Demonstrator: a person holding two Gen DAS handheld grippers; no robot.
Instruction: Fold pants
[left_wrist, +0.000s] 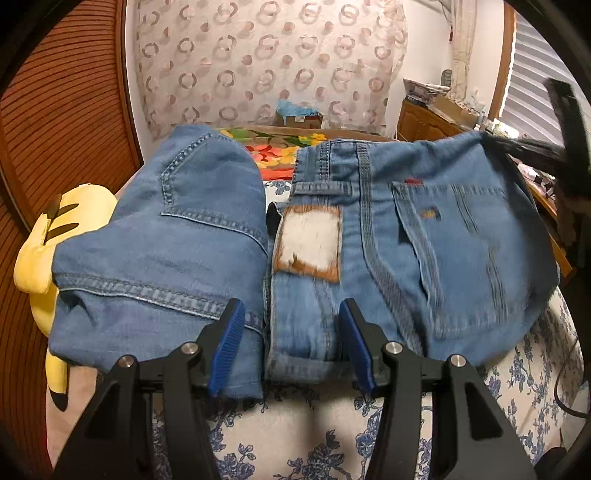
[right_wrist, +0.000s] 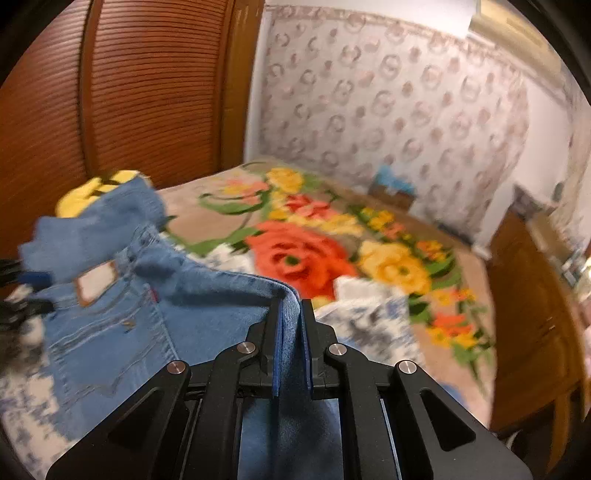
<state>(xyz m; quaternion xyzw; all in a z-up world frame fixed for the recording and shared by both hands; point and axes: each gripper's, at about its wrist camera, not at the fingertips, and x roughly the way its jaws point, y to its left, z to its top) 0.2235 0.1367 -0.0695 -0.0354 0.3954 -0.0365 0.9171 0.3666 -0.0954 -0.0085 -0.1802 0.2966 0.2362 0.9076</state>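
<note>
Blue denim pants (left_wrist: 406, 240) lie on the bed with the waistband away from me, showing a worn leather patch (left_wrist: 310, 240) and a back pocket. A folded denim part lies at the left. My left gripper (left_wrist: 291, 332) stands open over the near edge, its blue pads (left_wrist: 229, 343) on either side of the cloth without pressing it. My right gripper (right_wrist: 290, 301) is shut on a fold of the pants (right_wrist: 110, 332), lifting that edge. In the left wrist view it shows as a black blur (left_wrist: 535, 151) at the pants' far right corner.
A yellow plush toy (left_wrist: 40, 251) lies left of the pants. The white sheet with blue flowers (left_wrist: 295, 443) covers the near bed and a bright floral blanket (right_wrist: 303, 254) the far part. A slatted wooden door (left_wrist: 55, 110) stands left, a wooden cabinet (right_wrist: 528, 314) right.
</note>
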